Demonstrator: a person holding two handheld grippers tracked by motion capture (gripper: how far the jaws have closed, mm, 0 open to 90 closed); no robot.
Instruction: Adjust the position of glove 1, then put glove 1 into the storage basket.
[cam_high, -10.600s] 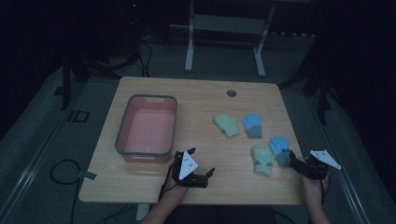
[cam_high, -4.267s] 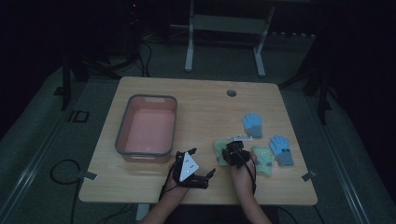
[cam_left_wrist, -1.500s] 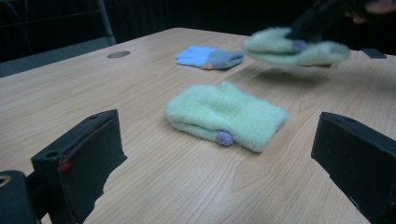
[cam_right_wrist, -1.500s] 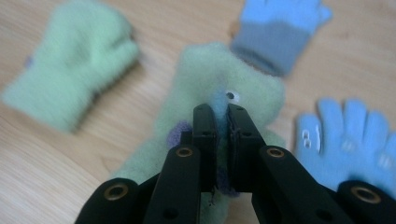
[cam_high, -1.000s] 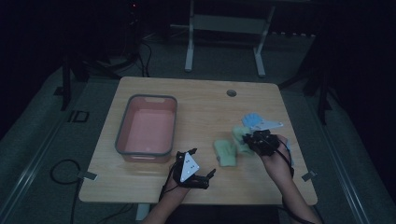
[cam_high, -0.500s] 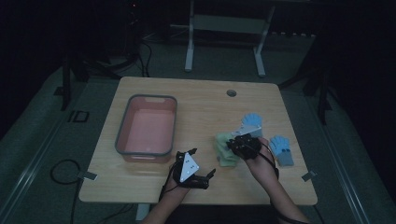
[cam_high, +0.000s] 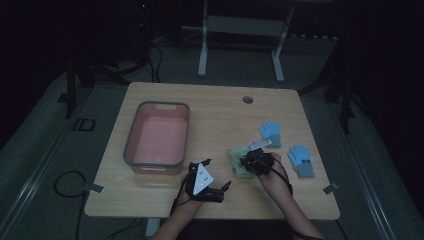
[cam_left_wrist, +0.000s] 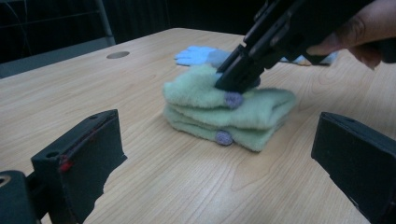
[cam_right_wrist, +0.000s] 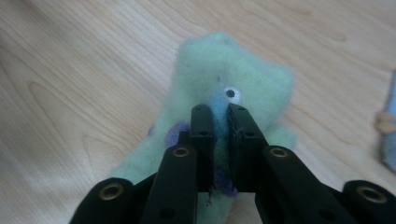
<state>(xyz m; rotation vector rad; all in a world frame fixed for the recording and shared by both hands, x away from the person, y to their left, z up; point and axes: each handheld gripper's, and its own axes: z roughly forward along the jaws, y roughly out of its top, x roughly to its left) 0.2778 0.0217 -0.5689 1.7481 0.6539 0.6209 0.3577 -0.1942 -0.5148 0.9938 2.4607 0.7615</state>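
Right gripper (cam_right_wrist: 219, 121) lower, fingers (cam_right_wrist: 201, 135) pinching green gloves (cam_right_wrist: 224, 79)

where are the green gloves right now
In the high view the green gloves lie stacked near the table's front edge, right of the pink bin and left of the blue gloves, with the right tongs pinching the top one.

A grey-rimmed pink tub (cam_high: 156, 135) sits at the left of the wooden table (cam_high: 215, 112). 2 blue gloves lie right of centre: one (cam_high: 271, 132) higher, the other (cam_high: 301, 159) lower and further right. A round grommet hole (cam_high: 247, 99) marks the table's upper edge.
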